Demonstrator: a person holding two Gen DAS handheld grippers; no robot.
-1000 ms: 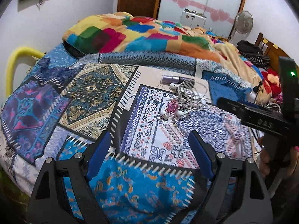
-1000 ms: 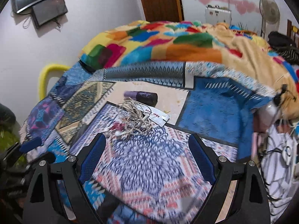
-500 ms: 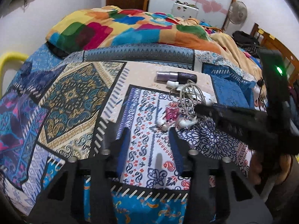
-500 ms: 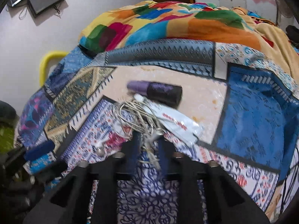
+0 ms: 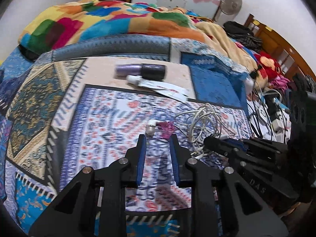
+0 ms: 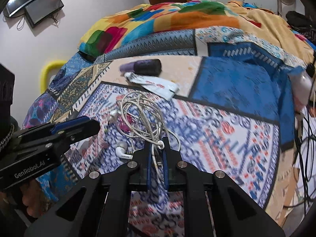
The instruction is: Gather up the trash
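Note:
A tangle of white earphone cable lies on the patterned bedspread, also in the left wrist view. My right gripper is shut on a strand of that cable. A small crumpled pink wrapper lies beside a white earbud, just ahead of my left gripper, whose jaws stand narrowly apart and empty. A white squeezed tube and a purple-and-black bottle lie farther back; they also show in the right wrist view, the tube in front of the bottle.
A heaped colourful blanket fills the back of the bed. Cables and chargers lie off the bed's right edge. A fan and wooden furniture stand at the right. A yellow rail is at the left.
Both grippers moved forward and closed in; the right one closed on the earphone cable and dragged the tangle rightward off the tube. The left one narrowed near the pink wrapper.

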